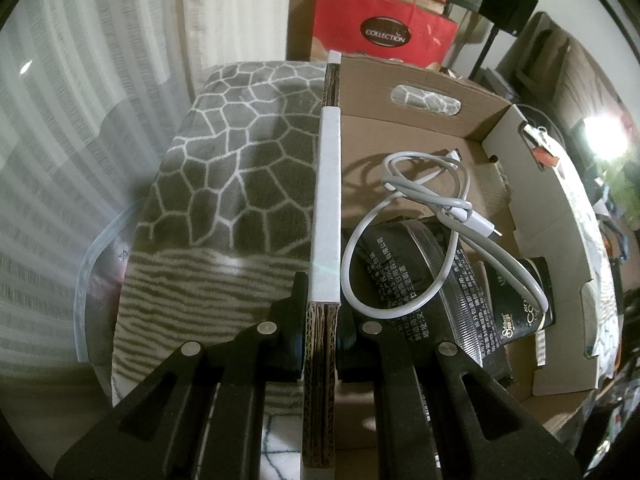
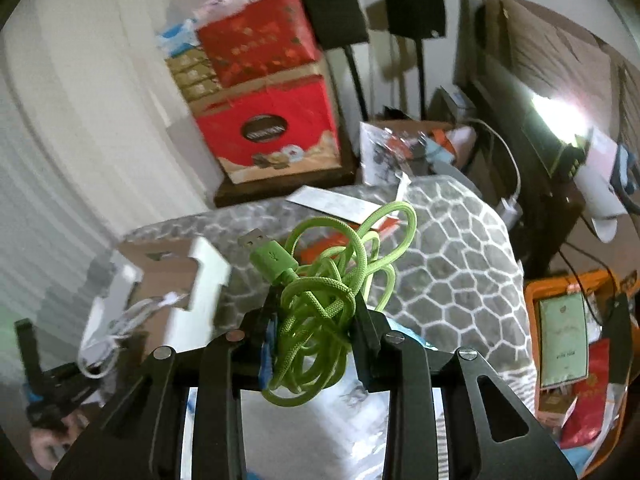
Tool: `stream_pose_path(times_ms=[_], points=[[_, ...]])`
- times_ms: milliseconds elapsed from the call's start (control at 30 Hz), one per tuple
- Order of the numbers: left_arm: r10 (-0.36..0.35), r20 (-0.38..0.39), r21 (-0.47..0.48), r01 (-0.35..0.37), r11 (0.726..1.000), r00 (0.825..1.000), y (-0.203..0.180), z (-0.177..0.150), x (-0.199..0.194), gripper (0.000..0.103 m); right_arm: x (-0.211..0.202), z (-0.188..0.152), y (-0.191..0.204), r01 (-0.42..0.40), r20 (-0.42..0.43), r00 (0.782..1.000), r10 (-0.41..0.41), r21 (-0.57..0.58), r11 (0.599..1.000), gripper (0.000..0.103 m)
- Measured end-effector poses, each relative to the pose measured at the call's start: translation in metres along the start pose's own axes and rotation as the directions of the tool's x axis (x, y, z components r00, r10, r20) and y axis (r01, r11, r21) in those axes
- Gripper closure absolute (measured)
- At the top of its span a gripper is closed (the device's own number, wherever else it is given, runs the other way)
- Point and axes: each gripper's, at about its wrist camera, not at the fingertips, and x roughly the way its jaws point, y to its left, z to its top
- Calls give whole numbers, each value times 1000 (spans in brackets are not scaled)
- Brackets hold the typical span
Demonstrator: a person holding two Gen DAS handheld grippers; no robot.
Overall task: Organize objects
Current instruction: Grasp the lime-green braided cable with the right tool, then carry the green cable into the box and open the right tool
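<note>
Braided green cable (image 2: 320, 300), corrugated box (image 1: 320, 344)

A pale curtain (image 1: 60, 140) hangs left, 2 dark speakers (image 2: 414, 6) stand behind, and what may be a lamp (image 1: 604, 136) glares right.

Corrugated cardboard box (image 1: 420, 128), fleecy blanket (image 1: 240, 168), braided green cable (image 2: 320, 300).

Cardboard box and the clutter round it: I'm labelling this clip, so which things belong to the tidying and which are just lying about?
In the job:
cardboard box
white cable
black packet
green cable
left gripper
right gripper

Lying about:
red gift boxes
patterned blanket
orange bin
</note>
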Motion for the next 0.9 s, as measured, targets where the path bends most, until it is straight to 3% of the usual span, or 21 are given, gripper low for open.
stream_pose_path(times_ms=[200,433,900], points=[[2,0,1,-2,1000,1000,0,0,0,93,-17,10,36,-83,17,996,84,-59,995,72],[2,-1,0,-2,1000,1000,-1,0,1,93,-6,12,93,-142,-12,990,142,-152,978,72],[3,-1,1,-3,1000,1000,0,0,1,93,71,-22,160,-162,-156,980,124,-269,949,72]])
